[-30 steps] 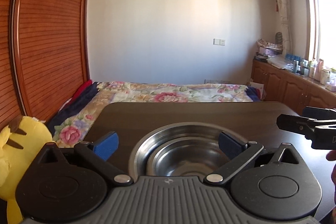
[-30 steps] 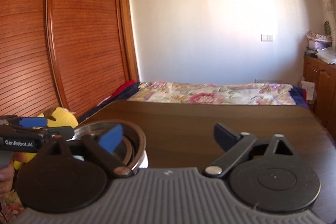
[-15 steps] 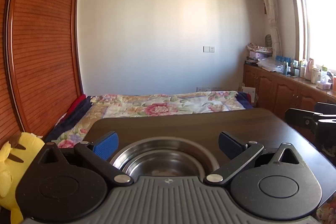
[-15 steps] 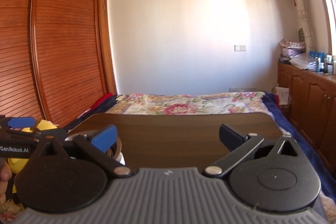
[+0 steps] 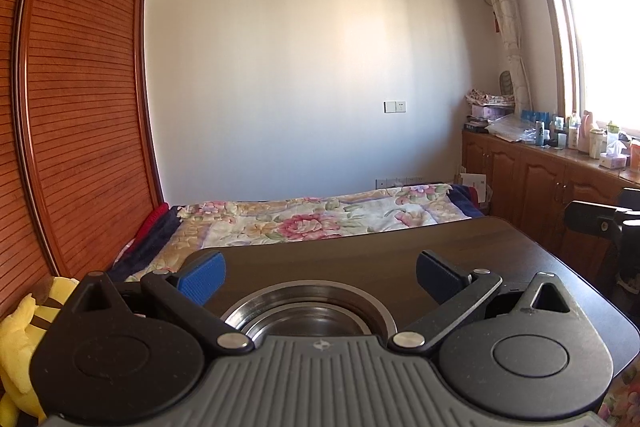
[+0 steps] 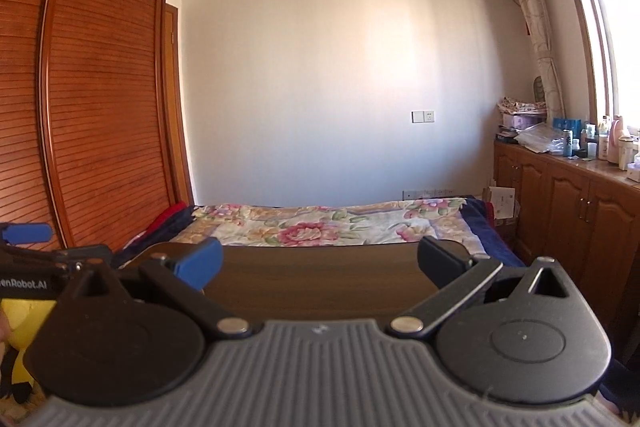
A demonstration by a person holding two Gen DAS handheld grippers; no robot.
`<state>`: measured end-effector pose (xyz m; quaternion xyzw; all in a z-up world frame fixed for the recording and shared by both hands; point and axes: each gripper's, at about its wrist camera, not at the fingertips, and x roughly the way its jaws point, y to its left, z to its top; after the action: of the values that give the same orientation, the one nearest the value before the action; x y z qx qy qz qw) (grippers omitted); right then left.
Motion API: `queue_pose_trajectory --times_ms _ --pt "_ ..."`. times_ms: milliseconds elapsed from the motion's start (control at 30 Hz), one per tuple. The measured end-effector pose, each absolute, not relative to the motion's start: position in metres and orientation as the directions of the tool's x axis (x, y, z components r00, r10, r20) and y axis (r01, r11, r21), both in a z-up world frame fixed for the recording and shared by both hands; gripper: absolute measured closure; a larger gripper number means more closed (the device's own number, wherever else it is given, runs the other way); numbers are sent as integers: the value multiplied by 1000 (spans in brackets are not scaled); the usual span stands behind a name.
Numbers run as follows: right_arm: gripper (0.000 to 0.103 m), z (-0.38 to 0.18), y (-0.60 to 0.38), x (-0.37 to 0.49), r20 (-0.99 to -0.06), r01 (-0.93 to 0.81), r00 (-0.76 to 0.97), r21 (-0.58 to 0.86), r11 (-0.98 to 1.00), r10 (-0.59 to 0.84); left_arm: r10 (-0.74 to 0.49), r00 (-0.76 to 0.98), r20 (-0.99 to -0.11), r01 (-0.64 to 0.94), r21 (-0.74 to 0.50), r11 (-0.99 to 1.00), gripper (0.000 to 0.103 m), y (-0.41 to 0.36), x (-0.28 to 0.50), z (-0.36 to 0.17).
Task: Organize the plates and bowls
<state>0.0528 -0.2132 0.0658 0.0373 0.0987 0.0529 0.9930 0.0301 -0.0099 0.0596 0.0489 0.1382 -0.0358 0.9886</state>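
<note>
Nested stainless steel bowls [image 5: 310, 311] sit on the dark wooden table [image 5: 360, 263], close under the body of my left gripper [image 5: 318, 273], which is open with nothing between its fingers. Only the far rims of the bowls show; the rest is hidden by the gripper body. My right gripper [image 6: 318, 263] is open over the bare table [image 6: 320, 279] and holds nothing. In the right wrist view the left gripper's blue fingertip [image 6: 26, 233] shows at the far left. The bowls are out of sight in that view.
A bed with a floral quilt [image 5: 320, 219] lies beyond the table's far edge. A slatted wooden wardrobe [image 5: 80, 107] stands at the left, with a yellow plush toy [image 5: 20, 347] below it. Wooden cabinets [image 5: 560, 183] with bottles run along the right wall.
Both grippers have pulled back and tilted up, so the bowls have slid lower under the left gripper and out of the right wrist view. Both stay open.
</note>
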Motion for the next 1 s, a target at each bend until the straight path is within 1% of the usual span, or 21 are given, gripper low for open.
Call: queue_pose_trajectory --times_ms 233,367,600,1000 --pt "0 61 -217 44 -178 -80 980 76 994 92 -36 960 -278 62 84 995 0 -4 23 46" --pt "0 53 -218 39 -162 -69 984 71 995 80 -28 956 -294 54 80 995 0 -1 23 36" --pt "0 39 -216 40 -193 -50 979 60 997 61 -21 946 -324 47 73 996 0 2 27 22" --pt "0 32 -212 40 -219 -46 974 51 998 56 -18 944 -331 43 67 997 0 4 27 21"
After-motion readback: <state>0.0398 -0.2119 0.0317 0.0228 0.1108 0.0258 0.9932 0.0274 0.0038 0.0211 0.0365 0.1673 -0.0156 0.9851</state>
